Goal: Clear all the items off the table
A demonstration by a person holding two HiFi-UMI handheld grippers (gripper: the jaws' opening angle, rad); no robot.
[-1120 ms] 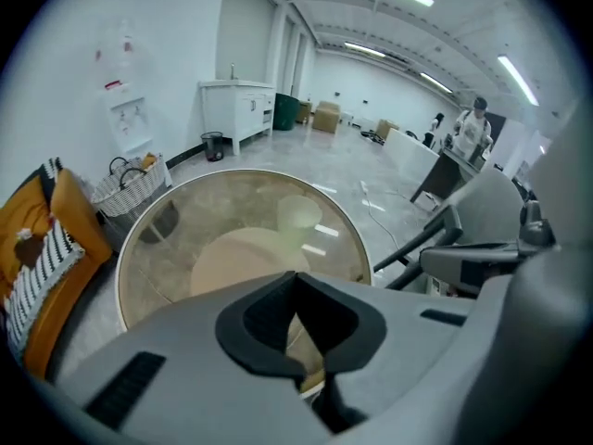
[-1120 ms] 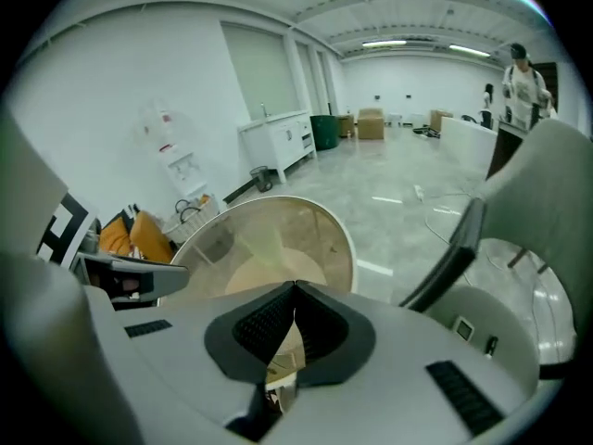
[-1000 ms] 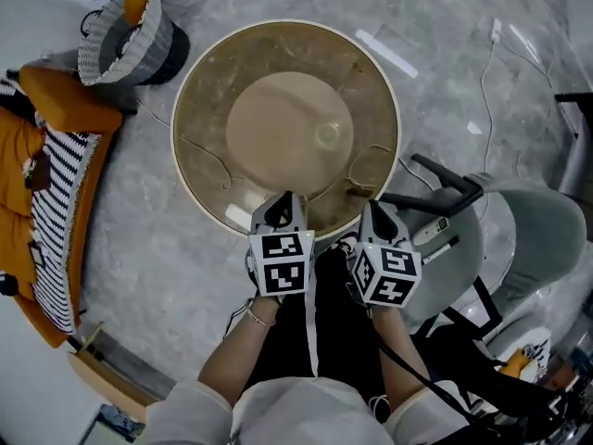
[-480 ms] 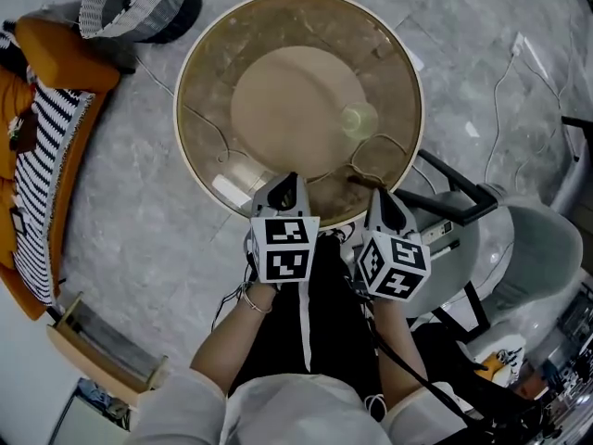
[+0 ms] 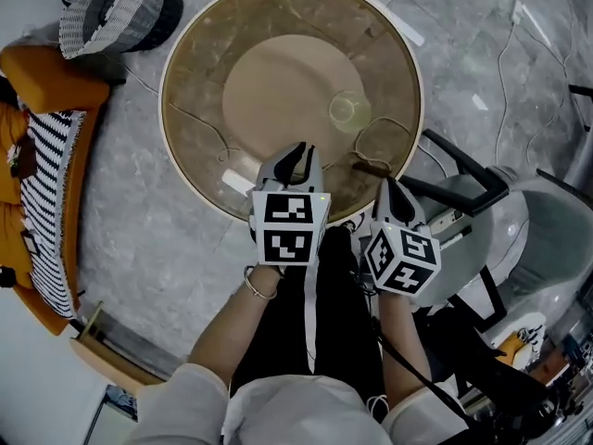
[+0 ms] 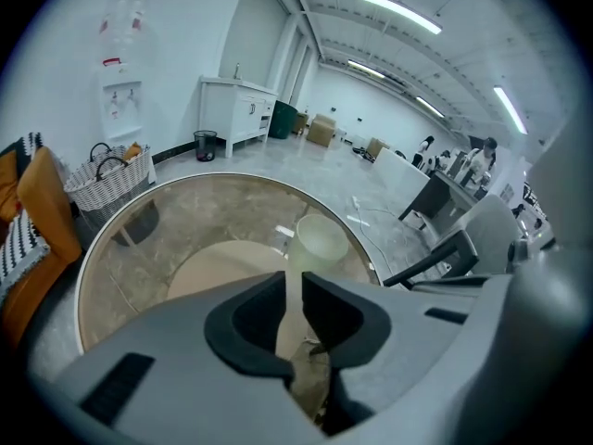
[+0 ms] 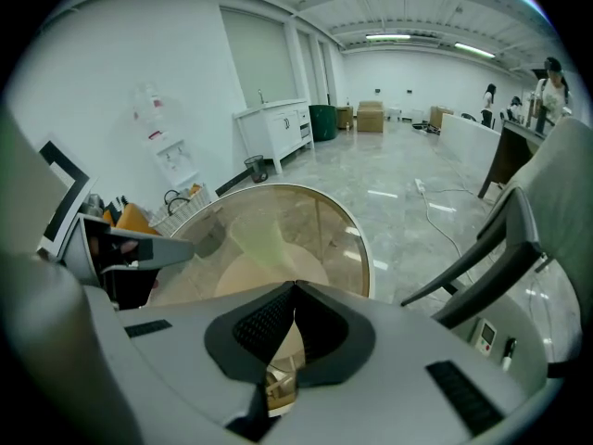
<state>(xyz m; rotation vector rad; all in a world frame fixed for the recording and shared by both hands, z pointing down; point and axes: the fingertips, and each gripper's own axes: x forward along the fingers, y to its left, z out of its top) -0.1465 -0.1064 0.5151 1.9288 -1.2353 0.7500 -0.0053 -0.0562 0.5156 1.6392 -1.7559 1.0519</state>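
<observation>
No text, label, brand, number or sign can be read anywhere.

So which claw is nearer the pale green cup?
Left. The left claw, opening and empty, points at the pale green translucent cup; the right claw sits farther back, at the glass table's edge.

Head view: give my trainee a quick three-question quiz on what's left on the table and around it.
1. True or false: the translucent cup stands upright on the round glass table.
2. Pick one: the right gripper is A) shut and empty, B) shut on the cup, C) wide open.
3. Short answer: what stands on the floor past the table's far left edge?

Key: 1 true. 2 A. 3 a woven basket.
</observation>
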